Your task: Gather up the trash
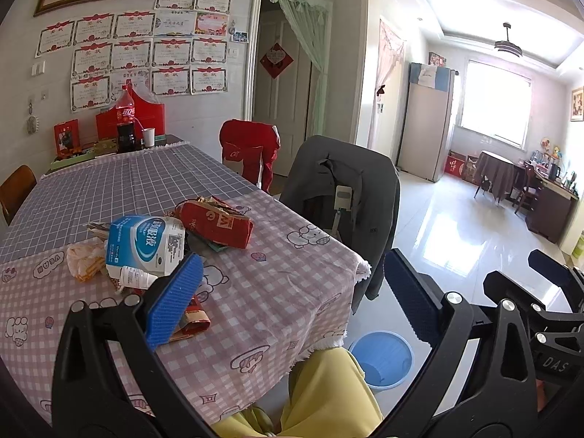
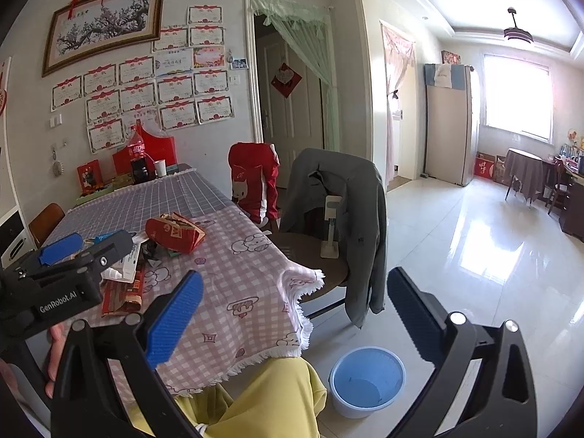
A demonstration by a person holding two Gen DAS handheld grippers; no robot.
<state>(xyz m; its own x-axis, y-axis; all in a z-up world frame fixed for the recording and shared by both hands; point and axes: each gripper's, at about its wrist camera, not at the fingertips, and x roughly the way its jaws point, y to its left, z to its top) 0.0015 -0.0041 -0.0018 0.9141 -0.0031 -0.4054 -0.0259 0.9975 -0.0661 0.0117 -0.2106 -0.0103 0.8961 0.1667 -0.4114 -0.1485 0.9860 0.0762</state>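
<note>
Pink-checked table (image 1: 262, 292) carries the trash pile (image 1: 160, 241), ahead-left of the left tongs (image 1: 288, 292), which are spread wide and empty. Right tongs (image 2: 295, 314), also wide and empty, hang above the blue bin (image 2: 367, 379) on the floor.

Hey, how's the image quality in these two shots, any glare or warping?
Left wrist view: the window is blown out, glare streaks the floor tiles, edges bow. Right wrist view: same overexposed window, fisheye curves the doorframe; the trash pile stays sharp.

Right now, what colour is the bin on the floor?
Light blue bin, clearest in the right wrist view.
</note>
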